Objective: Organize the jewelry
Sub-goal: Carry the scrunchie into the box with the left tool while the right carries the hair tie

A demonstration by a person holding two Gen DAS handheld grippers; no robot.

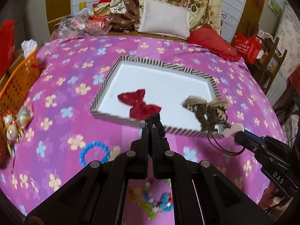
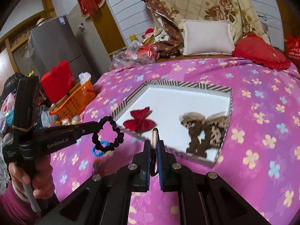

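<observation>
Reading "GenRobot.AI" on its side, the left gripper (image 2: pixel 96 124) is clamped on a black scrunchie (image 2: pixel 108 134) above the bed (image 2: pixel 253 97). Marked "DAS", the right gripper (image 1: pixel 236 134) pinches what looks like a pink heart pendant (image 1: pixel 233 130) on a dark cord, near the striped tray (image 1: pixel 159 63).

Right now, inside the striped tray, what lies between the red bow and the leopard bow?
Nothing: only bare white tray floor separates the red bow from the leopard bow, seen in both wrist views.

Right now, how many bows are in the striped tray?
2. The red bow lies on the left side of the tray; the leopard-print bow lies at its right end, near the front edge. Nothing else shows in the tray, though blur could hide something small.
</observation>
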